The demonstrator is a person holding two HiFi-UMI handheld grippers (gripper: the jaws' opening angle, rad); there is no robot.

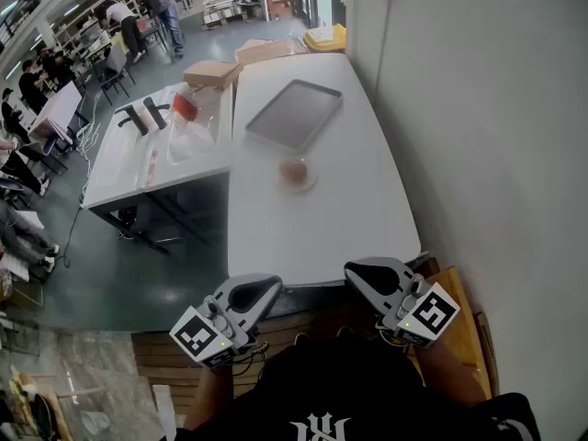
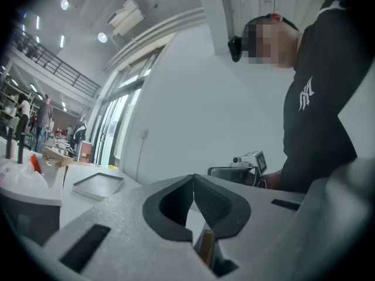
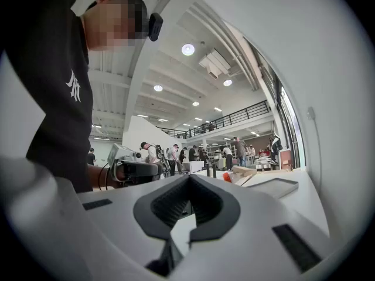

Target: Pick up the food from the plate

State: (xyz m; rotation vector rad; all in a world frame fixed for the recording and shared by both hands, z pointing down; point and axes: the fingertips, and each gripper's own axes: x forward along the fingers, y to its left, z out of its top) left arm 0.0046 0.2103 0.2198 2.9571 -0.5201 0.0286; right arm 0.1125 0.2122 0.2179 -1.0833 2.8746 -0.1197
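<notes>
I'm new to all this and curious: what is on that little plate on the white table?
One brownish, roundish piece of food lies on the plate, too blurred to tell what kind. The plate's middle beneath it is covered.

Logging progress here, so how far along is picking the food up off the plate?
Done: nothing yet. The food sits on its plate in the middle of the table. In hand: nothing. The left tongs and right tongs are shut and empty, near the person's body. Left: reach out, open, grip the food and lift it.
</notes>
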